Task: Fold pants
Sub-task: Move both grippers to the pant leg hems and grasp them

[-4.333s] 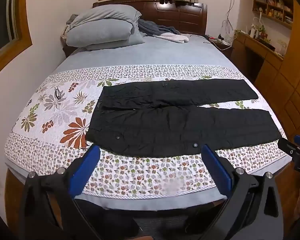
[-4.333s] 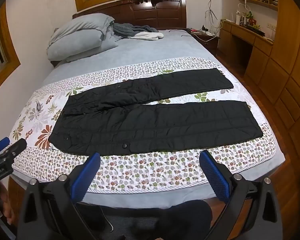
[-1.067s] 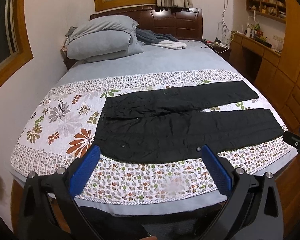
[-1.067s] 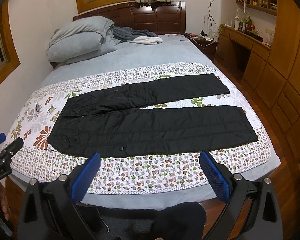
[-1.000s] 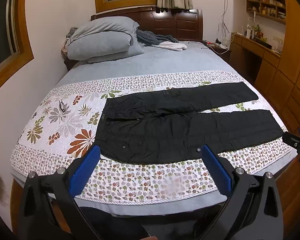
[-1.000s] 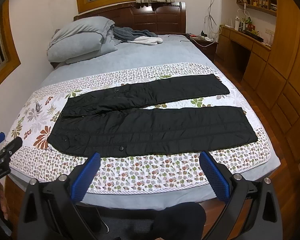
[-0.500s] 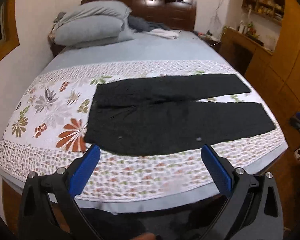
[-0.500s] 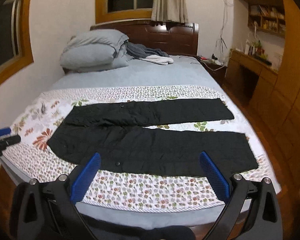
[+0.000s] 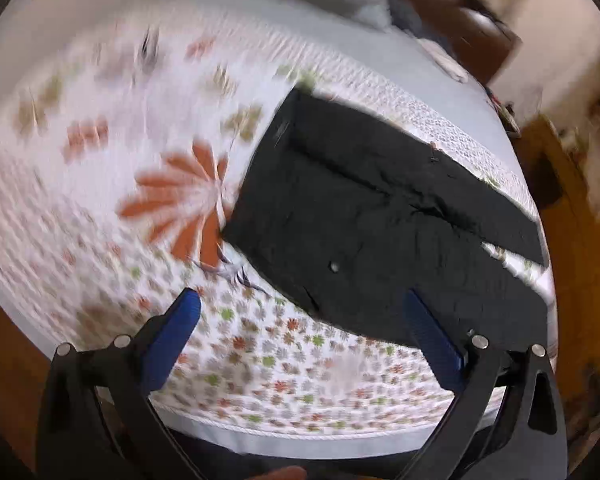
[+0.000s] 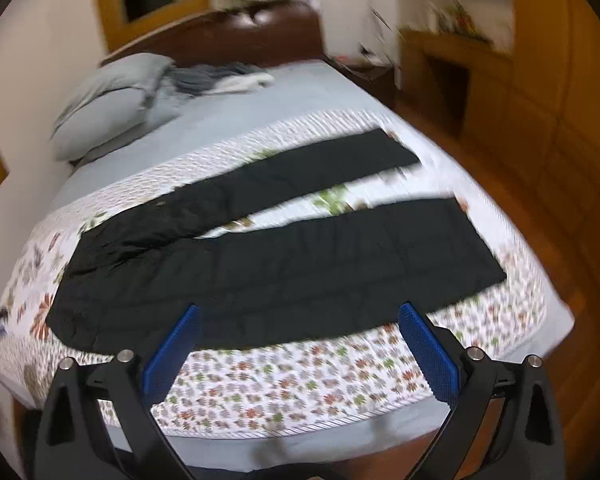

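Black pants (image 9: 380,220) (image 10: 260,256) lie flat across the flowered bedspread, waistband to the left, both legs spread apart and running to the right. My left gripper (image 9: 300,312) hovers open over the near bed edge, just short of the waist corner. My right gripper (image 10: 296,320) is open too, held above the near hem of the closer leg, around its middle. Neither holds anything. Both views are blurred by motion.
The bed (image 10: 300,436) has a grey near edge and a grey sheet further back. Grey pillows (image 10: 112,100) and a dark wooden headboard (image 10: 240,36) are at the far end. Wooden cabinets (image 10: 540,100) and wood floor (image 10: 560,240) lie to the right.
Both grippers have swung in closer to the bed and tilted. The left one now faces the waist end, the right one the leg. The pants have not moved.
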Available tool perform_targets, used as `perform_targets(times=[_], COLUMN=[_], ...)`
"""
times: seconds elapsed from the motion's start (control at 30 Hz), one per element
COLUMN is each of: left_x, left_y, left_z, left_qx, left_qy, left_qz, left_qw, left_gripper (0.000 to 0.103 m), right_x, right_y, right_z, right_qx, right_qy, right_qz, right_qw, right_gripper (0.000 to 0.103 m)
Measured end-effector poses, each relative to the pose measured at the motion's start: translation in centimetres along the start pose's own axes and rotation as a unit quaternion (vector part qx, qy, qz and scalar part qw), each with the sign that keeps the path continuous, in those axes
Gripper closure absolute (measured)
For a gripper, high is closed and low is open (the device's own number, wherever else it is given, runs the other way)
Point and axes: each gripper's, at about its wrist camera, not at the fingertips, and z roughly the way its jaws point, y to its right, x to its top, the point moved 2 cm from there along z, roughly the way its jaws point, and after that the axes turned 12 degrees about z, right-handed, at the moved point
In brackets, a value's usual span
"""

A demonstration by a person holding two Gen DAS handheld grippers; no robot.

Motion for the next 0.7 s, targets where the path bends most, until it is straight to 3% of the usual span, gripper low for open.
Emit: perform_targets(times=[0.1, 0.13, 0.17, 0.2, 0.27, 0.33, 0.4, 0.43, 0.53, 0.7], left_x=[0.7, 1.0, 1.2, 1.3, 1.8, 2.0, 2.0, 2.2, 2.7, 3.6], left_y=[-1.4, -1.9, -2.4, -2.7, -3.6, -4.8, -5.5, -5.8, -6.1, -5.3], left_z=[3.0, 4.2, 5.2, 5.8, 7.5, 9.4, 10.6, 11.0, 11.6, 13.4], left_qx=[-0.015, -0.027, -0.039, -0.047, -0.055, -0.057, -0.041, -0.034, -0.009, -0.007], left_qy=[-0.022, -0.031, -0.04, -0.043, -0.046, -0.057, -0.07, -0.075, -0.083, -0.096], left_qz=[-0.011, -0.016, -0.028, -0.034, -0.055, -0.076, -0.096, -0.102, -0.102, -0.094], left_qw=[0.9996, 0.999, 0.9981, 0.9974, 0.9959, 0.9938, 0.9921, 0.9914, 0.9913, 0.9909], left_gripper=[0.008, 0.013, 0.027, 0.034, 0.036, 0.035, 0.03, 0.027, 0.021, 0.015], right_x=[0.7, 0.9, 1.0, 1.1, 1.1, 1.1, 1.2, 1.4, 1.7, 1.7], right_y=[4.0, 5.4, 6.6, 7.7, 10.4, 13.0, 14.7, 15.8, 18.4, 22.8], right_z=[3.0, 4.2, 5.2, 6.4, 9.0, 11.7, 13.1, 13.8, 15.4, 17.1], right_qx=[0.036, 0.039, 0.051, 0.06, 0.086, 0.106, 0.095, 0.096, 0.092, 0.099], right_qy=[-0.048, -0.065, -0.078, -0.095, -0.135, -0.173, -0.181, -0.18, -0.177, -0.164], right_qz=[0.079, 0.101, 0.119, 0.136, 0.187, 0.227, 0.249, 0.261, 0.289, 0.346], right_qw=[0.995, 0.992, 0.989, 0.984, 0.969, 0.953, 0.947, 0.944, 0.936, 0.919], right_gripper=[0.004, 0.013, 0.032, 0.038, 0.047, 0.047, 0.037, 0.031, 0.025, 0.026])
